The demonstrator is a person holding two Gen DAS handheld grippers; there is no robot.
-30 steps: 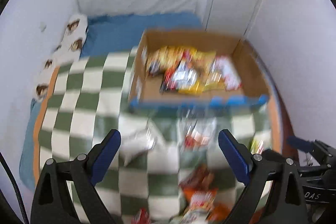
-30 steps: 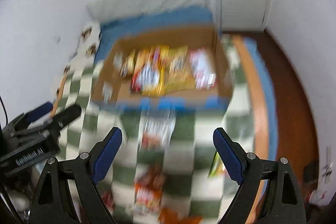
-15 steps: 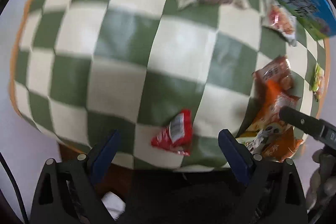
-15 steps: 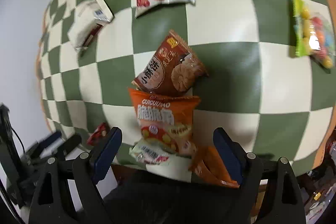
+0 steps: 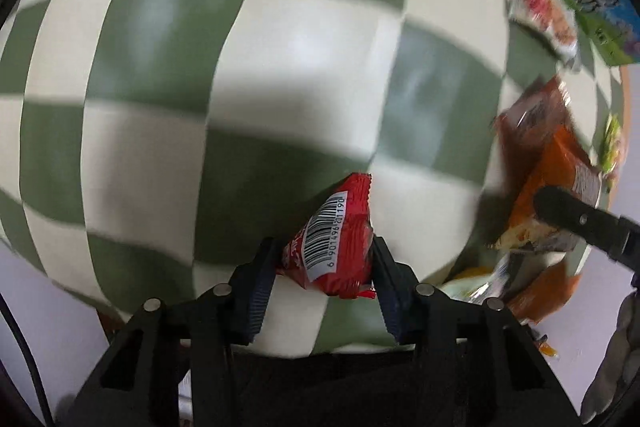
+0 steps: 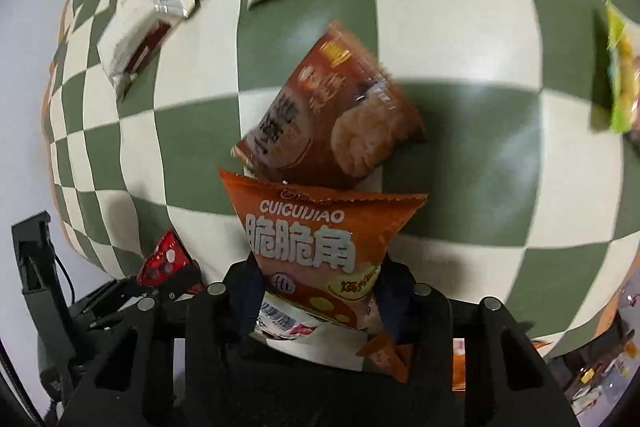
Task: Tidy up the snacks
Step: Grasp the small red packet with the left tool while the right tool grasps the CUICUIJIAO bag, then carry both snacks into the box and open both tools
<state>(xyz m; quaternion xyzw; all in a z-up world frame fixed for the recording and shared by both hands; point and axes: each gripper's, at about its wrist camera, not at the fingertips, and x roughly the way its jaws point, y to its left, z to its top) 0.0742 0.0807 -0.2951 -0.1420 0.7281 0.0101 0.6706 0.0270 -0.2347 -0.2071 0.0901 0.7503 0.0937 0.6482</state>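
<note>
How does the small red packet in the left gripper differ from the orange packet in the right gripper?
The red packet is smaller than the orange packet. The red packet shows a white barcode label; the orange packet shows large white lettering. The red packet lies alone; the orange packet overlaps a brown biscuit packet. Both sit between the fingers of a gripper above the checked cloth.

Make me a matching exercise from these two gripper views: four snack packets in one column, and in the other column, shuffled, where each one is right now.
Things:
1. red packet
2. orange packet
3. brown biscuit packet
4. green candy packet

Places:
A. lying free at the right edge of the checked blanket in the right wrist view
B. between the left gripper's pads
C. on the blanket, just beyond the orange packet's top edge
D. between the right gripper's pads

Pairs: 1-B, 2-D, 3-C, 4-A
</note>
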